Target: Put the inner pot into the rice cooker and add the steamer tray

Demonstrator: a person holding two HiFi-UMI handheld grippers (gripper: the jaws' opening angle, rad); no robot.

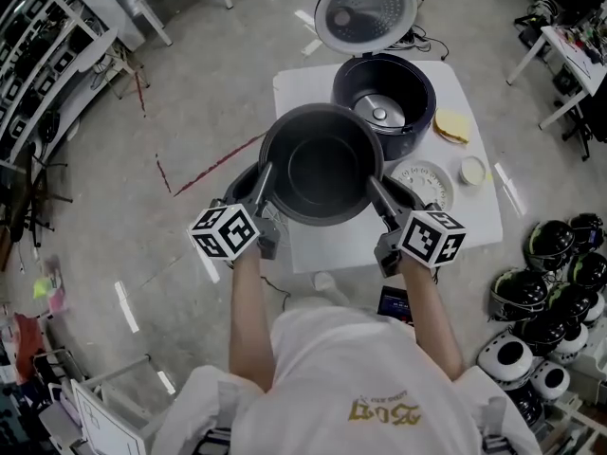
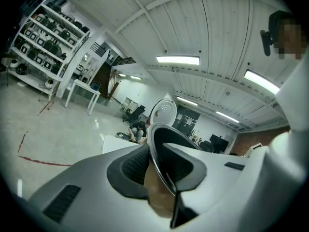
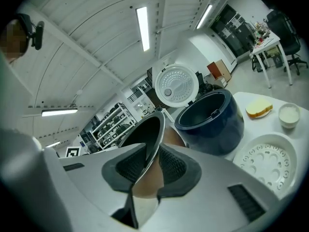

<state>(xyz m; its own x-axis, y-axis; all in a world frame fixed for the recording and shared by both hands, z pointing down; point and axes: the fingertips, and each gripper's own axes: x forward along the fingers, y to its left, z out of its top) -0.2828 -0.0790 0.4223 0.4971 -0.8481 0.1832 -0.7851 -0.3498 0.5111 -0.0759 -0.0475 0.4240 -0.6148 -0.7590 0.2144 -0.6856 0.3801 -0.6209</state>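
Observation:
The dark inner pot (image 1: pixel 322 164) hangs in the air above the near part of the white table (image 1: pixel 302 91), empty and upright. My left gripper (image 1: pixel 266 173) is shut on its left rim (image 2: pixel 161 158), and my right gripper (image 1: pixel 376 190) is shut on its right rim (image 3: pixel 152 139). Just beyond the pot stands the dark blue rice cooker (image 1: pixel 419 126) with its round lid (image 1: pixel 367 12) raised and its cavity empty (image 3: pixel 212 122). The white perforated steamer tray (image 1: pixel 424 183) lies on the table to the right of the pot, also visible in the right gripper view (image 3: pixel 268 161).
A yellow sponge-like piece (image 1: pixel 452 126) and a small white cup (image 1: pixel 471 170) sit at the table's right edge. Several helmets (image 1: pixel 550 301) lie on the floor at the right. Shelving (image 1: pixel 38 55) lines the left wall, and a desk (image 1: pixel 569 55) stands at the far right.

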